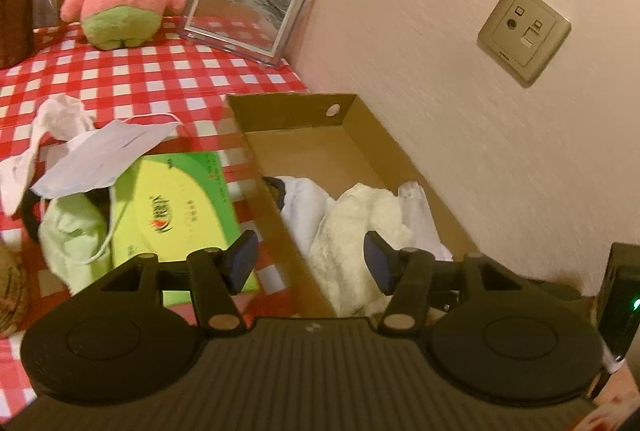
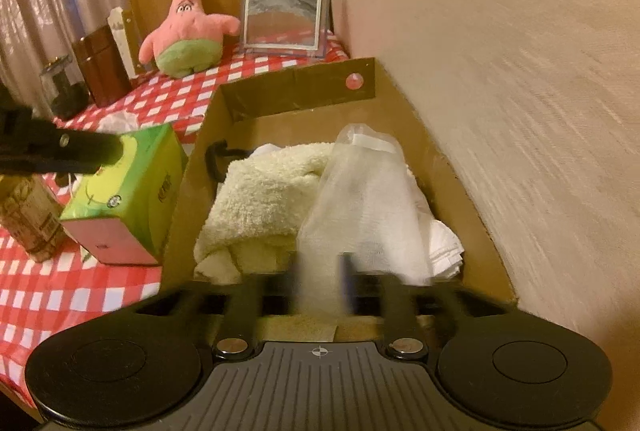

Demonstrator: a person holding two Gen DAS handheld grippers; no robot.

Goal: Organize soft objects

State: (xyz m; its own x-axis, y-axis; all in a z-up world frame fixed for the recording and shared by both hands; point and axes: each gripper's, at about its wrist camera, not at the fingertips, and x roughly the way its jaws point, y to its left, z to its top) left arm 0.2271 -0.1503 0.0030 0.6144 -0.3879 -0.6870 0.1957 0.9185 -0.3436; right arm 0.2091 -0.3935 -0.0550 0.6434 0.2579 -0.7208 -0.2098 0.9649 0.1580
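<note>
The right claw (image 2: pixel 322 283) pinches a limp, feather-light gauzy cloth (image 2: pixel 360 199) by its near end; left claw (image 1: pixel 310 263) gapes empty.

Warm, dim yellowish indoor light over everything; both views bend strongly at the edges, corners black; the wall (image 2: pixel 500 79) right of the jaws is streaked with blur; the right gripper's fingertips (image 2: pixel 320 281) smear badly; a green lamp (image 1: pixel 635 305) glares far right.

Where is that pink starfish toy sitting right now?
The pink starfish toy sits at the far end of the checkered table, left of the picture frame and beyond the cardboard box.
</note>
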